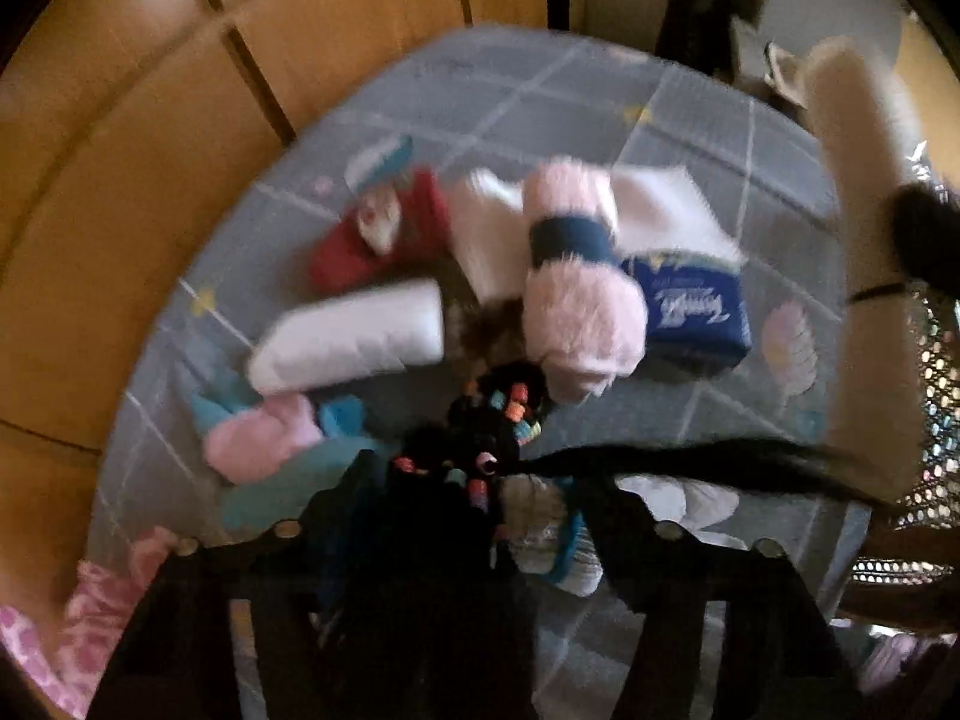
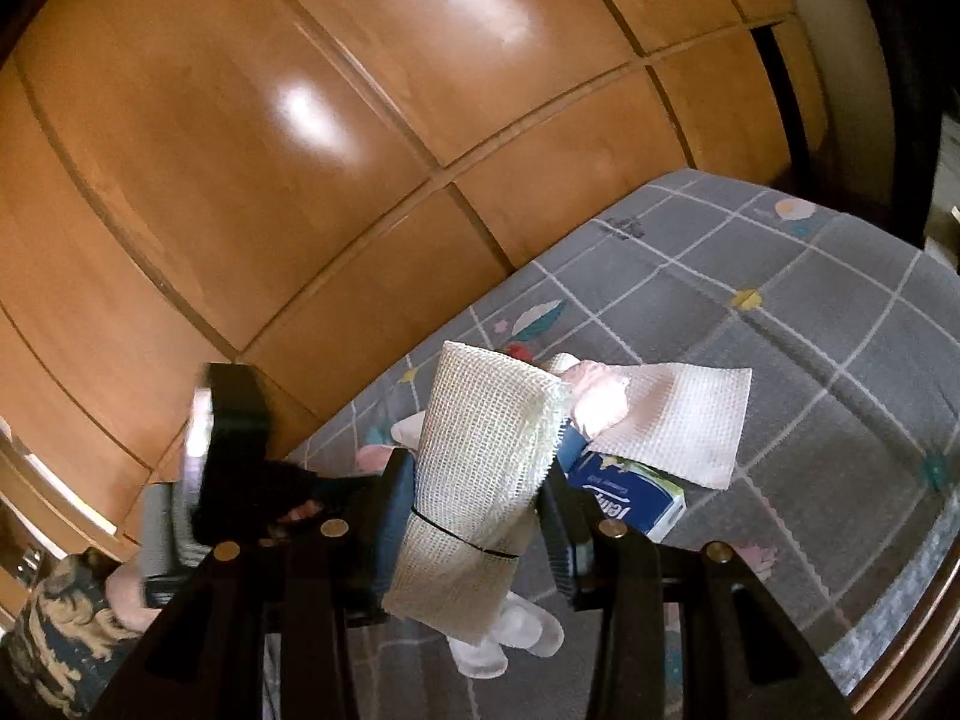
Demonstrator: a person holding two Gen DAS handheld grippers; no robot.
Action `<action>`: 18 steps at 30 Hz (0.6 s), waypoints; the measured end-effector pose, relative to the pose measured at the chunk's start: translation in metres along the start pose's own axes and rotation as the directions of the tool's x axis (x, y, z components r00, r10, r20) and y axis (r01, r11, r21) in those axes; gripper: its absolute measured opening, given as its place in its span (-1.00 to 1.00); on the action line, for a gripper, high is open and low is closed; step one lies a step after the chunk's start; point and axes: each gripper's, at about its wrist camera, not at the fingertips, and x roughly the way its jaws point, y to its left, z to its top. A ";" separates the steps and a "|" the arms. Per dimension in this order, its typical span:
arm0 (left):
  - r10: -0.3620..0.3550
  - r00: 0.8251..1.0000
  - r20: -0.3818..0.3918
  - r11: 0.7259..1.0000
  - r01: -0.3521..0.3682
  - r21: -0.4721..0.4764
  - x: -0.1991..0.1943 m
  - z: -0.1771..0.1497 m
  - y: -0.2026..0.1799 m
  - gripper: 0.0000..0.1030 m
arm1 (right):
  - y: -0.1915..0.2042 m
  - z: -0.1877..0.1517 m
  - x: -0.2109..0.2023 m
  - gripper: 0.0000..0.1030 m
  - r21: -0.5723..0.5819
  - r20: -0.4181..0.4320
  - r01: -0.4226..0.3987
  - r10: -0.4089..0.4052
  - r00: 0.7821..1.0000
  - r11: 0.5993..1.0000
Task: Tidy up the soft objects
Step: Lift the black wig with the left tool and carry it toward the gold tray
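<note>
My left gripper (image 1: pixel 480 498) is shut on a black fuzzy hair piece with coloured beads (image 1: pixel 486 426), held above a grey checked mat (image 1: pixel 540 96). On the mat lie a pink fluffy roll with a blue band (image 1: pixel 576 282), white folded cloths (image 1: pixel 354 336), a red sock (image 1: pixel 384 240), a blue tissue pack (image 1: pixel 696 312) and a pink and teal sock (image 1: pixel 270 444). My right gripper (image 2: pixel 480 510) is shut on a rolled cream mesh cloth (image 2: pixel 480 462) tied with a black band, lifted over the mat (image 2: pixel 810 372). The tissue pack (image 2: pixel 636 498) lies just beyond it.
A wooden wall of panels (image 2: pixel 300 180) borders the mat on the left. A white waffle cloth (image 2: pixel 684 420) lies past the roll. The other gripper (image 2: pixel 234 450) shows at the left of the right wrist view. A wicker basket (image 1: pixel 936 408) stands at the right.
</note>
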 end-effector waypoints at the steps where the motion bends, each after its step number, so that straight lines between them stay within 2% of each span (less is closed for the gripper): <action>1: -0.020 1.000 -0.005 0.999 0.020 -0.027 0.003 0.000 0.004 0.02 | 0.000 -0.001 0.000 -0.22 -0.001 -0.002 -0.002 0.002 1.000 1.000; 3: -0.060 0.998 -0.018 0.993 0.058 -0.098 0.005 0.002 0.015 -0.46 | -0.002 -0.001 0.001 -0.21 0.004 -0.003 -0.006 0.006 1.000 1.000; 5: -0.120 0.992 -0.027 0.982 0.115 -0.149 0.005 0.001 0.026 -0.76 | -0.003 -0.001 0.002 -0.21 0.009 -0.007 -0.010 0.010 1.000 1.000; 9: -0.081 0.996 -0.044 0.990 0.075 -0.121 0.006 -0.002 0.024 -0.87 | -0.002 -0.002 0.003 -0.21 0.002 -0.008 0.000 0.000 1.000 1.000; 13: -0.111 0.991 0.070 0.975 0.123 -0.187 -0.026 -0.004 0.031 -0.87 | -0.002 -0.001 0.003 -0.21 0.001 -0.007 0.009 -0.009 1.000 1.000; 18: -0.080 0.986 0.146 0.951 0.119 -0.285 -0.053 -0.010 0.051 -0.87 | 0.001 -0.002 0.003 -0.21 -0.014 -0.008 0.027 -0.027 1.000 1.000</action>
